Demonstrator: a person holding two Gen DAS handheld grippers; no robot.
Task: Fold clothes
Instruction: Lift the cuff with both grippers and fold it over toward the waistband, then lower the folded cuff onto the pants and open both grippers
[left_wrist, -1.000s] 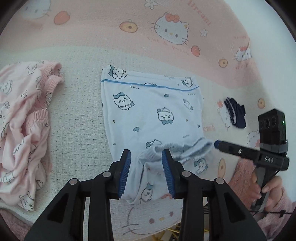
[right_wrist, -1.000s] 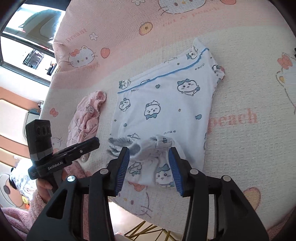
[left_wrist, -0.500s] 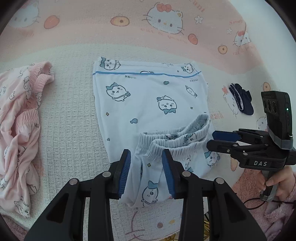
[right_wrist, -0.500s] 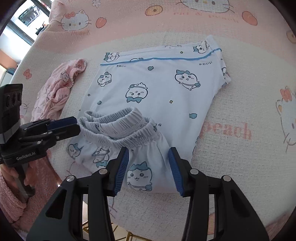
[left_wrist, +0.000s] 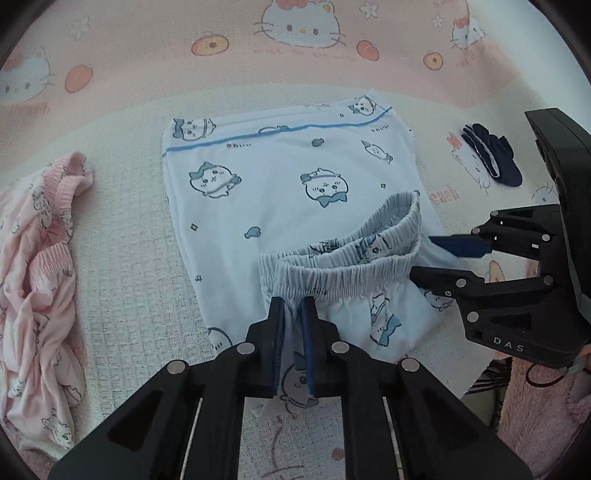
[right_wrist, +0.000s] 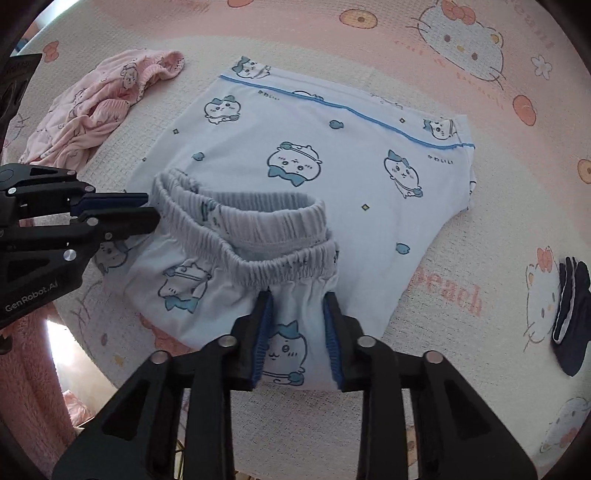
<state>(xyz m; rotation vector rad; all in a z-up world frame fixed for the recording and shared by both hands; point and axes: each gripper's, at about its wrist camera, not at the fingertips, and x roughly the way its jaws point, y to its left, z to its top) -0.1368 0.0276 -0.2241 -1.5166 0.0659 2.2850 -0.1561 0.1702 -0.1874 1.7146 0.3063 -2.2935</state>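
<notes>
A: Left gripper (left_wrist: 293, 332) is closing, fabric of the pale blue shorts (left_wrist: 343, 295) already pinched between its pads just below the elastic waistband (right_wrist: 251, 236). Right gripper (right_wrist: 299, 332) is also closing, jaws astride the same garment's near edge; pads look close to the cloth, full contact not confirmed.

B: Surface?

A: Pink cat-print blanket (left_wrist: 129, 240), largest item. On it, flat: folded light blue top (right_wrist: 332, 147), with the shorts lying bunched over its near end. Crumpled pink garment (left_wrist: 37, 258) well apart on one side, small navy item (left_wrist: 491, 155) on the other.

B: Step in hand?

A: Judged: taking hold of the shorts at two points, ahead of folding. Next move likely needs both grips secure, then a lift clear of the top so it stays flat.
</notes>
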